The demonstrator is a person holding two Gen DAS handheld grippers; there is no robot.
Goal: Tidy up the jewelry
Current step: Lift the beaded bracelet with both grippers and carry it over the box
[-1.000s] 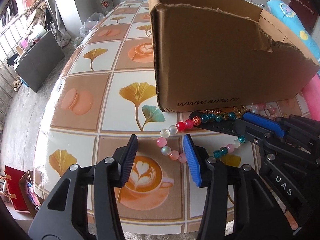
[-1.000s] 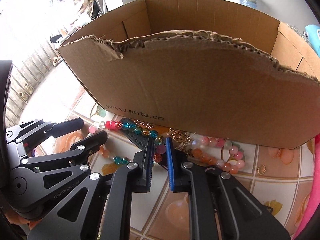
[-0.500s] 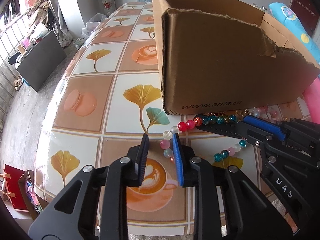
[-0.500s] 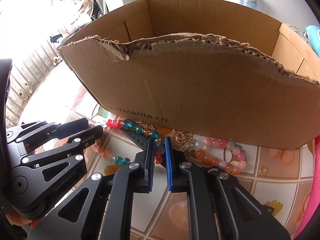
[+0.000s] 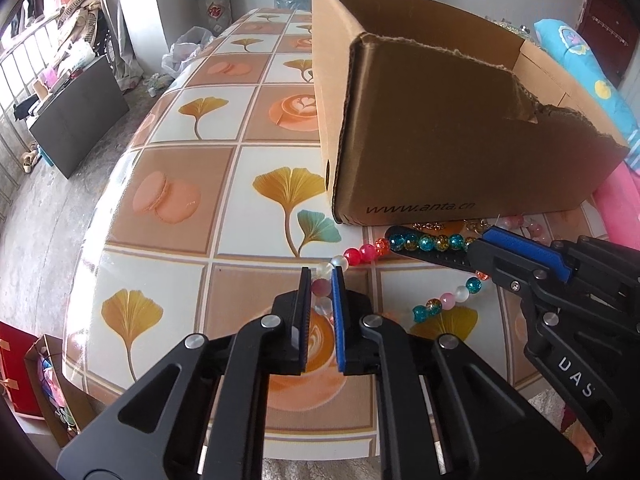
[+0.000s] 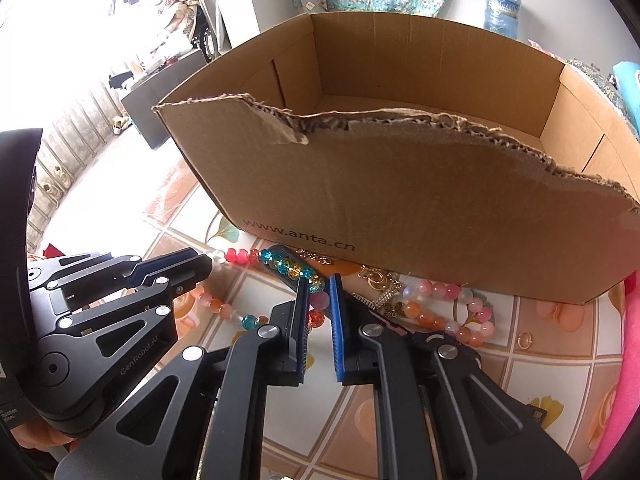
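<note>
Glass-bright beads of one bracelet lie on the desk just before the cardboard box, stretched left to right between both tools. The left tool is pinched narrow on its pale pink end; the right tool clamps the teal-and-amber end (the box opening lies beyond, above both).

We see our left hand-held gripper: matte black linkage arms, silver round screws, one black ridged pad and one blue. Our right hand-held gripper matches it, with white "UAS" lettering; the left's side reads "GenRobot.AI".
</note>
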